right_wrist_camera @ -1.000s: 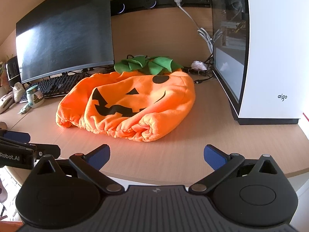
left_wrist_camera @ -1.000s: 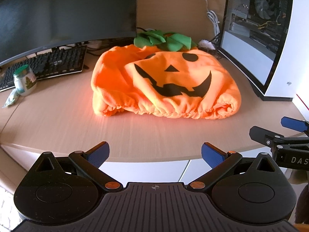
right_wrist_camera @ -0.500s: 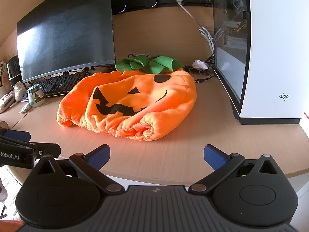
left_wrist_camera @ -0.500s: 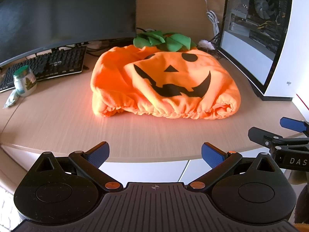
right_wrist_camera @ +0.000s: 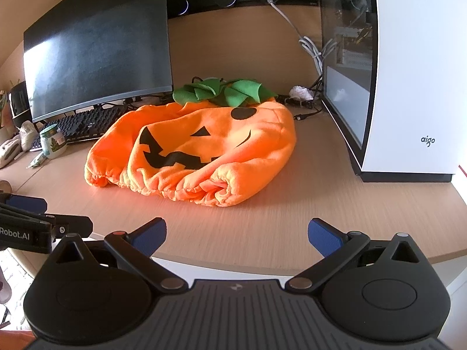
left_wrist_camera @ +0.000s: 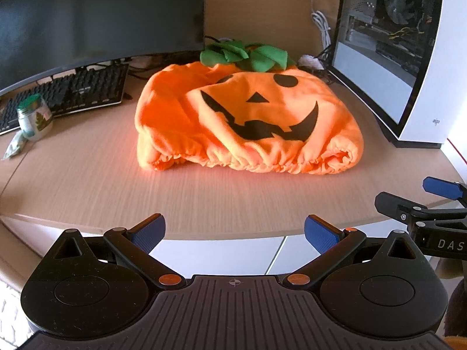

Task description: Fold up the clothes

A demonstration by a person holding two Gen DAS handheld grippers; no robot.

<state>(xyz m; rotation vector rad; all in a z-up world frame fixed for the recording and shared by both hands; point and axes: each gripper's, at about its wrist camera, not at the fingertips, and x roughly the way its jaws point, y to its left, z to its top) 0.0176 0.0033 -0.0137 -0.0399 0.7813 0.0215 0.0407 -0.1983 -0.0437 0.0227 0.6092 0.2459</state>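
An orange pumpkin costume with a black jack-o'-lantern face and green leaf collar lies bunched on the wooden desk; it also shows in the right wrist view. My left gripper is open and empty at the desk's front edge, short of the costume. My right gripper is open and empty, also at the front edge, to the right of the left one. Each gripper shows in the other's view: the right gripper and the left gripper.
A dark monitor and black keyboard stand at the back left, with a small green-lidded jar beside them. A white PC case stands on the right. Cables hang behind the costume.
Both grippers have crept slightly forward toward the desk. The costume has not moved.
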